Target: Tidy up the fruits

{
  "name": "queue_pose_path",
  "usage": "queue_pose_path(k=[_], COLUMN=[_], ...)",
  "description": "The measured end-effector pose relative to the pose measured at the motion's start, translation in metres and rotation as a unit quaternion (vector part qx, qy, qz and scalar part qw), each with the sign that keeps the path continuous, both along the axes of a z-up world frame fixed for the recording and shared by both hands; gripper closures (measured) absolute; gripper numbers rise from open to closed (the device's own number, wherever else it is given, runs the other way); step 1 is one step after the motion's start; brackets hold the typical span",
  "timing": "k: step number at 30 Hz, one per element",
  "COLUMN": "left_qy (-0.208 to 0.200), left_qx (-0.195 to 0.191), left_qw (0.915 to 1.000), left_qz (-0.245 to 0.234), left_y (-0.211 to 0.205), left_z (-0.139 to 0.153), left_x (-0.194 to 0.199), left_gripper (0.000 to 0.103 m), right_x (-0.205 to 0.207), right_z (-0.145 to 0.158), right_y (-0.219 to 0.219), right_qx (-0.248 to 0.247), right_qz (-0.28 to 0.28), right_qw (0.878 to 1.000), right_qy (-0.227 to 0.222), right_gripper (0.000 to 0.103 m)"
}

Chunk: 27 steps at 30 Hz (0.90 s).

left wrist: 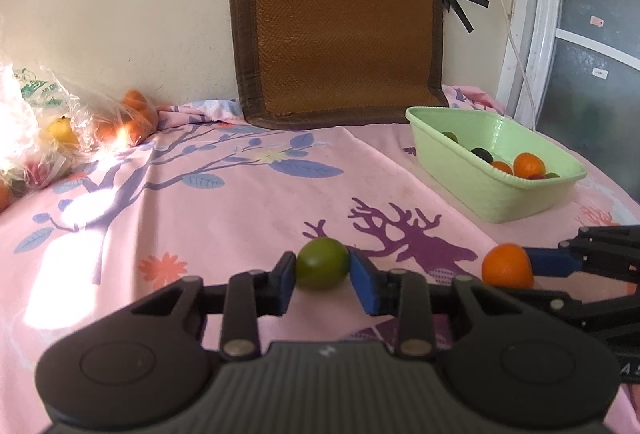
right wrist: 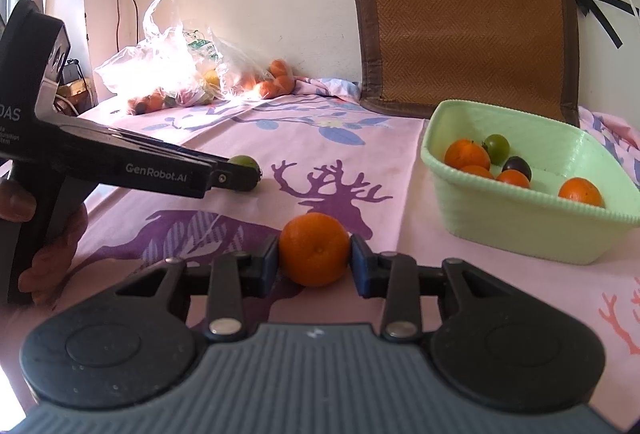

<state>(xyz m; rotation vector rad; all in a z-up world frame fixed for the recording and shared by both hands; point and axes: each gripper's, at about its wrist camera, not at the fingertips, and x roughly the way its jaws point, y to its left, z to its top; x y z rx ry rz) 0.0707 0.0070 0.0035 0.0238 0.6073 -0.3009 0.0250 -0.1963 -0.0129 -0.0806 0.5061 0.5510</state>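
Both grippers sit low over the pink bedsheet (left wrist: 224, 218), each with a fruit between its blue pads; the left gripper (left wrist: 322, 268) is pinching a green fruit (left wrist: 322, 263), pads pressed against its two sides, and the fruit seems to rest on the cloth rather than hang in the air (I can't quite tell from this angle). The right gripper (right wrist: 314, 254) is clamped the same way on an orange (right wrist: 314, 248), which looks to be down on the sheet too, over the purple deer print.

What the next move hangs on is where the green basket (right wrist: 520, 222) lies; it stands ahead and to the right of both grippers, near the brown mat (right wrist: 468, 22) propped against the wall, and it already holds several oranges, a green fruit and a dark one. The right gripper is clearly the nearer of the two; the basket's near wall is just beyond its right finger, so I'd judge a short lift and swing rightward would carry the orange over the rim. The left gripper is further off and would have to cross in front of the right one; better, I think, that the orange goes first.

More fruit waits in the plastic bags (right wrist: 168, 74) at the far left, well apart from the basket.
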Motion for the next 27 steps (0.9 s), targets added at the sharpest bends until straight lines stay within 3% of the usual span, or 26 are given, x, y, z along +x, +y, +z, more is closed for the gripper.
queue_pose_path(k=[4,10,15,20,23,25,27], left_qy=[0.013,-0.017,-0.019,0.027,0.048,0.051,0.049], left_qx=[-0.066,-0.098,-0.101,-0.105,-0.109,-0.113,-0.122], left_qw=[0.9975,0.9918,0.9870,0.9862,0.9850,0.9846,0.9836], left_qz=[-0.020,-0.080,-0.124,-0.125,-0.125,-0.124,-0.123], left_y=[-0.006,-0.056,-0.112,-0.146,-0.154,-0.157,-0.157], left_z=[0.008,0.038,0.048,0.034,0.027,0.026,0.029], left_x=[0.008,0.037,0.072,0.112,0.127,0.131,0.132], left_gripper=[0.073,0.073,0.072,0.072,0.064,0.061,0.059], right_x=[-0.004,0.002,0.030,0.060,0.065,0.063,0.060], right_z=[0.005,0.030,0.034,0.022,0.014,0.011,0.012], right_y=[-0.015,-0.062,-0.097,-0.106,-0.101,-0.099,-0.101], right_qx=[0.042,0.093,0.082,0.058,0.036,0.030,0.034], right_qz=[-0.017,-0.101,-0.164,-0.170,-0.167,-0.167,-0.169], right_qw=[0.999,0.987,0.978,0.981,0.983,0.983,0.982], right_qy=[-0.020,-0.083,-0.095,-0.065,-0.062,-0.070,-0.081], right_gripper=[0.064,0.064,0.063,0.063,0.062,0.049,0.048])
